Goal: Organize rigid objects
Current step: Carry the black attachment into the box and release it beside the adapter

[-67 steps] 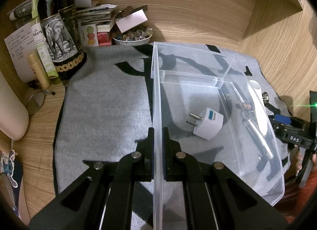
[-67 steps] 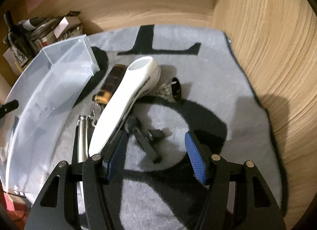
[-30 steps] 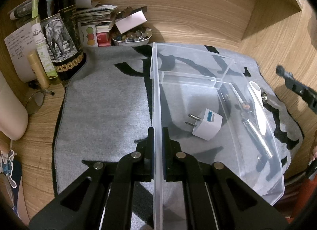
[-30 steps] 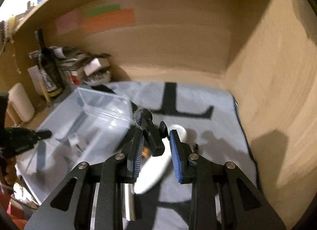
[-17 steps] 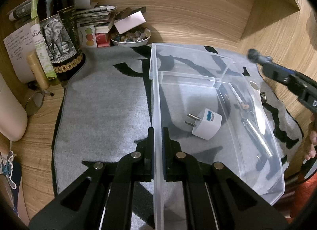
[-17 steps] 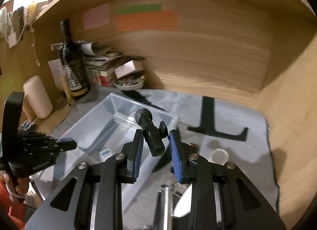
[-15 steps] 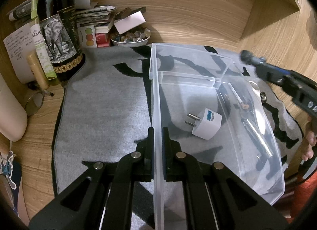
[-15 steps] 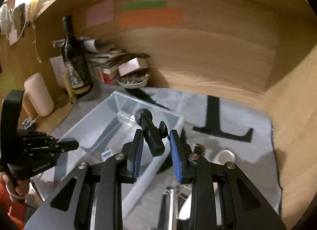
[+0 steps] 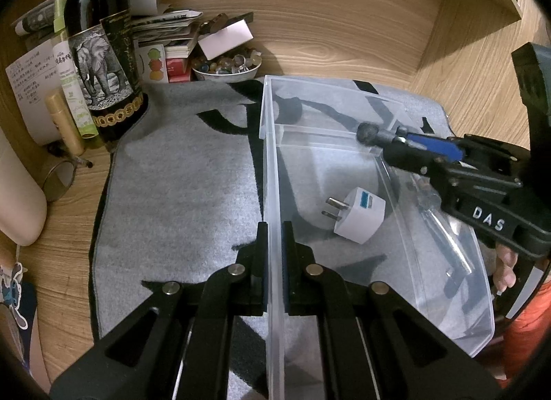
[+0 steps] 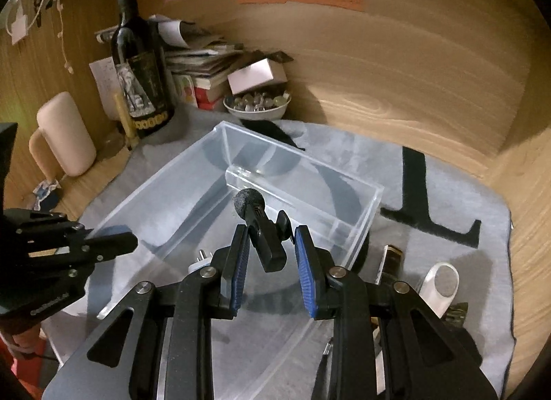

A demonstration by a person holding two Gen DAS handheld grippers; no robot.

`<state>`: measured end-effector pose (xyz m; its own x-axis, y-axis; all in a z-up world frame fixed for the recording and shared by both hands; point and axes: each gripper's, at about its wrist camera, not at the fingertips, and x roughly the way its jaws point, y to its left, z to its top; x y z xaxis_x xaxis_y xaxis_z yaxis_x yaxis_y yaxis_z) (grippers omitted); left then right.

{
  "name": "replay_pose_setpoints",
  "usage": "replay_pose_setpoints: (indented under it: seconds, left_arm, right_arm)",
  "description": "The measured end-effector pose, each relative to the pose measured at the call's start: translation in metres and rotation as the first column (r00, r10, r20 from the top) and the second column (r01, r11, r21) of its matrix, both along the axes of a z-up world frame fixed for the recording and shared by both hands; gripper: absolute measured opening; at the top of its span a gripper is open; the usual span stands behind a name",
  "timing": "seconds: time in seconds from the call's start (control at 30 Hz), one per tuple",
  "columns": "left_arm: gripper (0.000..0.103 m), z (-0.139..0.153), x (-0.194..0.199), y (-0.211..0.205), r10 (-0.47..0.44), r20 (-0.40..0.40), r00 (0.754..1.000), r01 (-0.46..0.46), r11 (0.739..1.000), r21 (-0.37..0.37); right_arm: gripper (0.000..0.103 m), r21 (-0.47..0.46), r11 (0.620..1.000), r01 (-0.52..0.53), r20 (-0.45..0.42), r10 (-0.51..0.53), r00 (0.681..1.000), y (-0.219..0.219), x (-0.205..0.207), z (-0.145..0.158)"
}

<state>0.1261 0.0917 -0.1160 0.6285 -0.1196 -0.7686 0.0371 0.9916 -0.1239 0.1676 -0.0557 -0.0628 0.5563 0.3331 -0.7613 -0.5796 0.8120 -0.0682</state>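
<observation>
Left wrist view: left gripper clamped on clear bin wall.
Right gripper: gripping small microphone.
Change: microphone carried from mat to above bin.
Meaning: release comes next.

One bin, one plug, one bottle

The bin sits on the mat, which lies on the surface. Inside the bin lies the plug adapter. From the bin, the bowl stands at 11 o'clock against the back wall, the bottle at 10 o'clock beside it. In the right wrist view, loose items lie on the mat at 4 o'clock.
</observation>
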Motion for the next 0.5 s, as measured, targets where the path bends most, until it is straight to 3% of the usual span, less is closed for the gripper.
replay_pose_setpoints:
  seconds: [0.17,0.5]
  left_arm:
    - [0.005,0.000,0.000,-0.001,0.000,0.000,1.000,0.000,1.000,0.001]
    - [0.005,0.000,0.000,0.000,0.000,0.000,1.000,0.000,1.000,0.000]
  right_arm:
    - [0.037,-0.013,1.000,-0.013,0.012,0.013,1.000,0.001,-0.004,0.001]
    - [0.050,0.015,1.000,-0.001,0.089,0.000,0.996,-0.010,-0.017,0.025]
